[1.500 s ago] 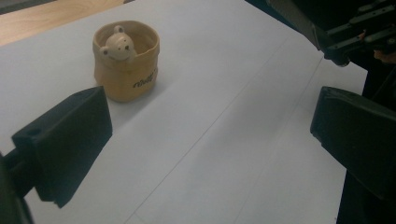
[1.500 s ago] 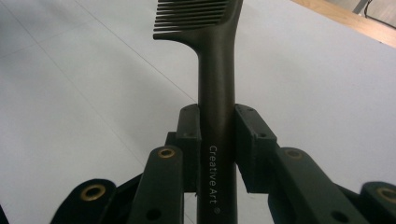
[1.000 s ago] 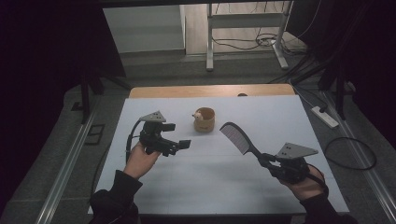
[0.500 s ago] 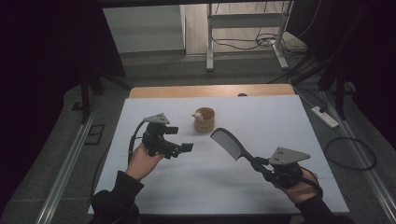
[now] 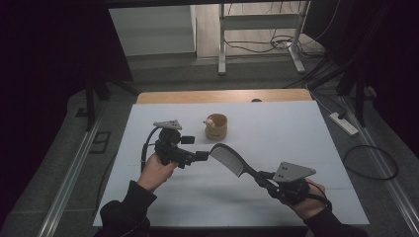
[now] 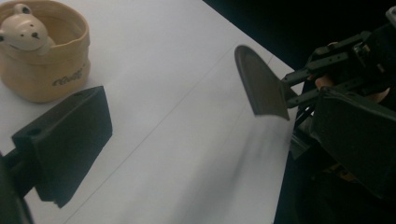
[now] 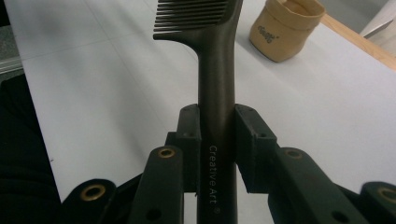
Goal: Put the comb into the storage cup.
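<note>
- The dark plastic comb with a long handle [image 5: 231, 159] is held up off the white table [image 5: 296, 133] by its handle, its toothed head slanting up and toward the left gripper. Over the last second it has travelled leftward across the table, from well right of the cup to a spot just in front of it.
- The right gripper [image 7: 217, 135] is clamped on the comb's handle; in the right gripper view both black pads press against its sides, with the teeth [image 7: 189, 16] pointing away at the top.
- The left gripper [image 5: 195, 148] has barely shifted. Its jaws stand apart with nothing between them; in the left gripper view the comb's head [image 6: 259, 86] hangs just ahead of the gap.
- The tip of the comb is now just beside the left gripper's near jaw, apart from it as far as I can tell.
- My reading: this looks like a hand-over, or a steadying grip by the left side, now close at hand.
- The tan fabric-like cup with a small pale bear figure inside [image 5: 216, 126] stands upright behind the comb, untouched.
</note>
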Demonstrator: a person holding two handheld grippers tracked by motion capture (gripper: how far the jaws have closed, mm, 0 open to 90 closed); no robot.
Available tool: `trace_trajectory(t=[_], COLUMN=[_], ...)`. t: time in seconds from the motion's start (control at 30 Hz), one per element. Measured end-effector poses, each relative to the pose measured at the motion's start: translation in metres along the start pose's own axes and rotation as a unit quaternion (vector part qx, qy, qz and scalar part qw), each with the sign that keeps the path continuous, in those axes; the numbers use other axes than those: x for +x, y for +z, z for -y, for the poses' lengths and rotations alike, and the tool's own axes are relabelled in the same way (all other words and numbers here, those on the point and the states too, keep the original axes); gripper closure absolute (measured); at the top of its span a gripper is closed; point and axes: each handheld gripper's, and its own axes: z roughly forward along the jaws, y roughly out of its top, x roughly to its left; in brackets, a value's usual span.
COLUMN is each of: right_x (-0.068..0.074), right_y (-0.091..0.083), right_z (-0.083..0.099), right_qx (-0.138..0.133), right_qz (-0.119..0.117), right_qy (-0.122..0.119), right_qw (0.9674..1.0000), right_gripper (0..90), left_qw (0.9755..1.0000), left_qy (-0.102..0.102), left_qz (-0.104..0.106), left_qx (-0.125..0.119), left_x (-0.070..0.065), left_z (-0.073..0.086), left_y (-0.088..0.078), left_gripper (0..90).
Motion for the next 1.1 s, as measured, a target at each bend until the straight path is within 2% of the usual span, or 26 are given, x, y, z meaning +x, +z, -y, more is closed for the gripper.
trace_trajectory(t=[0.3, 0.6, 0.73, 0.87, 1.0, 1.03, 1.1], right_x=[0.01, 0.016, 0.018, 0.02, 0.021, 0.021, 0.021], right_y=[0.004, 0.007, 0.008, 0.009, 0.01, 0.01, 0.01], right_z=[-0.004, -0.007, -0.008, -0.009, -0.009, -0.009, -0.01], right_qx=[-0.008, -0.014, -0.015, -0.017, -0.018, -0.018, -0.019], right_qz=[-0.007, -0.011, -0.012, -0.014, -0.014, -0.013, -0.012], right_qy=[-0.016, -0.027, -0.031, -0.036, -0.039, -0.039, -0.041], right_qw=[0.9998, 0.9995, 0.9993, 0.9991, 0.999, 0.999, 0.9989], right_gripper=[72.3, 72.4, 72.4, 72.4, 72.4, 72.4, 72.4], left_qw=[0.9993, 0.9975, 0.997, 0.9955, 0.995, 0.995, 0.9942], left_qy=[-0.024, -0.033, -0.032, -0.042, -0.047, -0.047, -0.051], left_qz=[0.029, 0.062, 0.071, 0.085, 0.087, 0.087, 0.093], left_qx=[-0.001, 0.001, 0.005, 0.006, 0.01, 0.011, 0.012], left_x=[-0.001, -0.003, -0.004, -0.003, -0.003, -0.003, -0.003], left_z=[-0.002, -0.004, -0.006, -0.006, -0.006, -0.006, -0.006], left_y=[0.009, 0.018, 0.022, 0.025, 0.025, 0.024, 0.023], left_gripper=[0.0, 0.0, 0.0, 0.0, 0.0, 0.8, 8.6])
